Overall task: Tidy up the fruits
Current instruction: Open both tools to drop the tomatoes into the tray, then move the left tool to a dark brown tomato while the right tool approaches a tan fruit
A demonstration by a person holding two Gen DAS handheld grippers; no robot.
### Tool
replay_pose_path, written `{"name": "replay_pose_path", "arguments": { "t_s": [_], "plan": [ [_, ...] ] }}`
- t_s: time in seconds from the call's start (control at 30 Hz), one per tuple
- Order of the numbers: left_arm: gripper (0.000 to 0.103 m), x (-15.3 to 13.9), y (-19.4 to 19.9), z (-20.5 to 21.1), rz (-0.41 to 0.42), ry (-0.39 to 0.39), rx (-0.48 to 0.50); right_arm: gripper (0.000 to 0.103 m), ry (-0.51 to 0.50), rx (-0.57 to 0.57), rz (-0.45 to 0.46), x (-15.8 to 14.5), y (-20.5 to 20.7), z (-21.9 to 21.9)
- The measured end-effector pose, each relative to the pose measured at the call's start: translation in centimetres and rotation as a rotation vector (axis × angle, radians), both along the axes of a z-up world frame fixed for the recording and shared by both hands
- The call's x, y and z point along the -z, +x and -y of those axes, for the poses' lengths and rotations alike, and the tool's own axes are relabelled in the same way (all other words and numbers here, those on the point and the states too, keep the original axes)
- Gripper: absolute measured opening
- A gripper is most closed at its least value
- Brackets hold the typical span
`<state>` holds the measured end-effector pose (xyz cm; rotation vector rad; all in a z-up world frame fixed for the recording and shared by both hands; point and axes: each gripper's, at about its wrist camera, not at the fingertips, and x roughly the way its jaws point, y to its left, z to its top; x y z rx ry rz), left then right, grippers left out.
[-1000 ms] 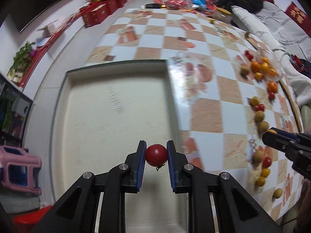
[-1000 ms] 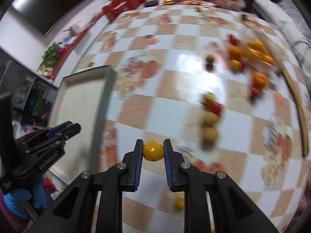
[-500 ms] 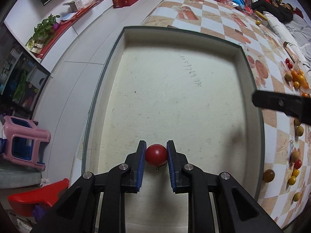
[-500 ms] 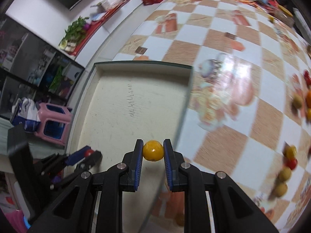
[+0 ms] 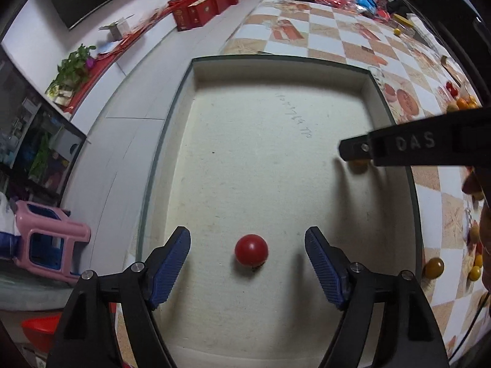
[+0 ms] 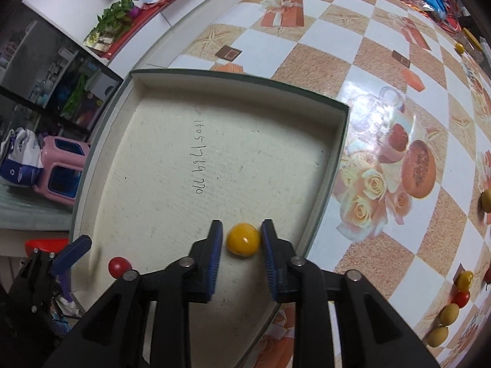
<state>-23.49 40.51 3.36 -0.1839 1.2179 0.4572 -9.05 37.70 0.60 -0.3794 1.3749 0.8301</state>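
Standing wide apart, the blue-padded fingers of the left gripper hang over the shallow cream-lined tray, and the red fruit lies loose on the tray floor between them, touching neither pad. It sits close to the tray's near edge, roughly midway along it, with a small dark stem end showing at its underside.

The right gripper reaches in from the tray's right side. Its pads stand just beside the yellow fruit, one on each flank; a thin gap seems to show on both sides, and I cannot tell whether they still pinch it or have just let go. The yellow fruit is low over or on the tray floor near the right wall, well apart from the red one. From the left wrist view only a sliver of it peeks out under the black finger lettered "DAS".

Handwritten digits run across the middle of the tray floor. The tray rests at the left edge of a table covered in a checkered orange-and-white cloth printed with roses and gift boxes. More small fruits, yellow, red and olive-brown, lie scattered along the table's right side, outside the tray. Off the table's left edge, a pink plastic stool stands on the floor.
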Motion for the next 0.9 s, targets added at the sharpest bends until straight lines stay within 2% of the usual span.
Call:
{"name": "replay_pose_path", "arguments": {
  "t_s": [0.07, 0.13, 0.17, 0.2, 0.3, 0.5, 0.7, 0.9],
  "plan": [
    [0.078, 0.4, 0.1, 0.2, -0.021, -0.004, 0.006, 0.047, 0.008, -0.017, -0.003, 0.0, -0.1, -0.4],
    [0.078, 0.7, 0.0, 0.3, -0.037, -0.003, 0.009, 0.068, 0.024, -0.039, -0.018, 0.0, -0.4, -1.1],
    [0.078, 0.7, -0.1, 0.4, -0.042, -0.005, 0.009, 0.084, 0.031, -0.040, -0.013, -0.2, -0.4, -1.2],
    [0.078, 0.7, -0.2, 0.4, -0.046, -0.005, 0.009, 0.087, 0.043, -0.034, 0.002, -0.7, -0.5, -1.2],
    [0.078, 0.5, -0.3, 0.9, -0.051, -0.001, 0.027, 0.087, 0.115, 0.002, 0.012, -2.7, -0.1, -0.1],
    [0.078, -0.2, 0.5, 2.9, -0.050, 0.006, 0.091, 0.087, 0.142, 0.111, 0.056, -5.5, 1.1, 4.8],
    [0.078, -1.6, 1.8, 6.2, -0.020, -0.006, 0.185, 0.087, 0.122, 0.242, 0.073, -6.7, 1.4, 12.2],
    [0.078, -3.0, 2.9, 10.7, 0.016, -0.009, 0.332, 0.087, 0.057, 0.355, 0.084, -6.5, 0.0, 20.2]
  ]
}}
